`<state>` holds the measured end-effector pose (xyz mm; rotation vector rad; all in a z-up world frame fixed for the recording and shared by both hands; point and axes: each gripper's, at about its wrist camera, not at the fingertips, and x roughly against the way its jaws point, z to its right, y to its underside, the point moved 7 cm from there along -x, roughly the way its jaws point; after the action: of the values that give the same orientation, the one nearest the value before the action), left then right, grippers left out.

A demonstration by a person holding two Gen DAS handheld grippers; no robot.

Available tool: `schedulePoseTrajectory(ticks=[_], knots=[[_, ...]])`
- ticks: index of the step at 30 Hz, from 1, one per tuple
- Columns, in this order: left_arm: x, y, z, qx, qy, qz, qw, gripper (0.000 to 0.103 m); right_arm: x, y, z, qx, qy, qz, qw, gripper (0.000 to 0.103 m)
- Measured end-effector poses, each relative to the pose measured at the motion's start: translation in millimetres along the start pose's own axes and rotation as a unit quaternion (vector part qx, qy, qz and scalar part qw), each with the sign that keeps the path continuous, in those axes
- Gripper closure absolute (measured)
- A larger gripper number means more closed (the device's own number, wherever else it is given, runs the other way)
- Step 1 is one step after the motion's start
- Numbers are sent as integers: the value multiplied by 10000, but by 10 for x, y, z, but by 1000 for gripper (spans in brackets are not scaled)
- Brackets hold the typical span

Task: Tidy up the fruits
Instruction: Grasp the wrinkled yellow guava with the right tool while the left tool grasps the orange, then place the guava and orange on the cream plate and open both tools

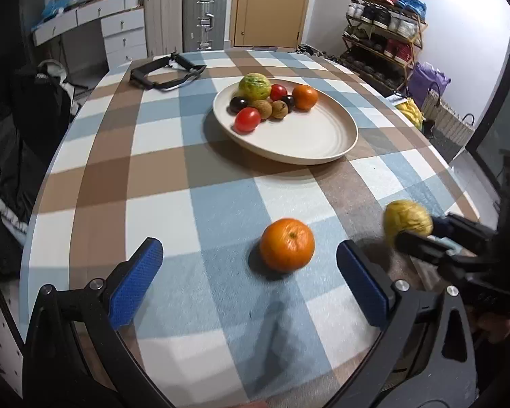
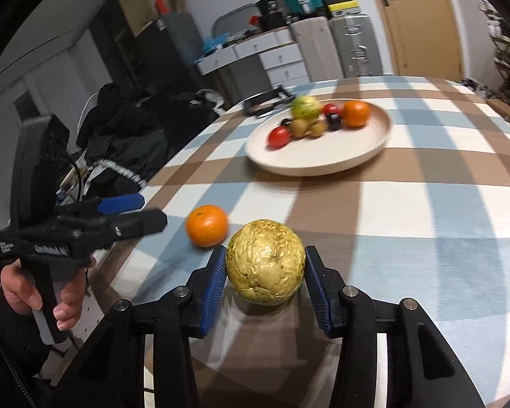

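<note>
The checked table (image 1: 221, 187) carries a cream plate (image 1: 323, 142) far off, already holding seven or so fruits — most of the job looks done. Two remain near: the yellow wrinkled fruit (image 2: 266, 265), clamped by the right gripper (image 2: 266, 292), and an orange (image 1: 286, 244) lying just ahead of the left gripper (image 1: 248, 285) — jaws wide, empty.

The desk (image 1: 159, 170) wore a matt woven cloth, checked in blue, brown and white. The plate (image 1: 323, 146) looked like smooth cream ceramic with a soft sheen and faint ridges. The near orange (image 1: 287, 244) had a glossy, finely dimpled skin. The yellow fruit (image 2: 266, 261) was shiny and deeply wrinkled. The right tool (image 2: 266, 278) pressed it between ribbed blue rubbery pads (image 2: 214, 289) on matt black plastic fingers with bright metal screws; the left tool (image 1: 248, 285) had textured blue pads too. The tomatoes (image 1: 247, 119) looked smooth and glossy.
</note>
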<state>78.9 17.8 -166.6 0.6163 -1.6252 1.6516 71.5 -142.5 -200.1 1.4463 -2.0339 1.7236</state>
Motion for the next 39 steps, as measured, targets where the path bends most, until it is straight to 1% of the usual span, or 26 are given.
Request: schedulePoseTrajectory(ticks=[4, 8, 10, 11, 13, 14, 16, 17, 18, 21, 23, 26, 31, 36, 39], knots=[[-172, -31, 90, -139, -17, -154, 9998, 1, 163, -33, 174, -64, 175, 187, 9997, 57], [-285, -23, 176, -195, 119, -281, 9993, 4, 300, -41, 363, -270, 291, 306, 9987, 57], [-318, -21, 234, -307, 145, -296, 9990, 14, 367, -52, 448, -329, 371, 387, 9980, 57], [-326, -16, 256, -358, 157, -306, 9988, 18, 389, -57, 478, -373, 398, 421, 9976, 57], [-361, -9, 293, -422, 212, -348, 9983, 31, 437, -65, 521, -529, 339, 502, 9968, 57], [-371, 1, 311, -426, 264, -378, 9980, 35, 459, -70, 530, -573, 273, 539, 9965, 57], [-417, 22, 338, -406, 439, -482, 9970, 51, 471, -89, 523, -526, 290, 579, 9965, 57], [-438, 27, 338, -403, 443, -506, 9969, 54, 470, -100, 508, -464, 290, 586, 9968, 57], [-457, 23, 323, -402, 418, -490, 9971, 64, 468, -109, 492, -426, 279, 592, 9969, 57], [-471, 9, 294, -307, 567, -501, 9967, 65, 467, -135, 447, -365, 201, 645, 9970, 57], [-470, 5, 288, -324, 590, -493, 9965, 66, 441, -149, 423, -324, 130, 644, 9973, 57], [-467, 3, 294, -342, 593, -475, 9965, 66, 361, -137, 430, -329, 97, 555, 9979, 57], [-459, -7, 270, -200, 755, -437, 9960, 66, 234, -82, 441, -376, 36, 373, 9986, 57], [-400, -68, 267, -148, 834, -271, 9960, 66, 242, -92, 428, -353, 0, 406, 9986, 57], [-328, -162, 279, -137, 922, -155, 9955, 66, 264, -135, 445, -391, -18, 461, 9982, 57]])
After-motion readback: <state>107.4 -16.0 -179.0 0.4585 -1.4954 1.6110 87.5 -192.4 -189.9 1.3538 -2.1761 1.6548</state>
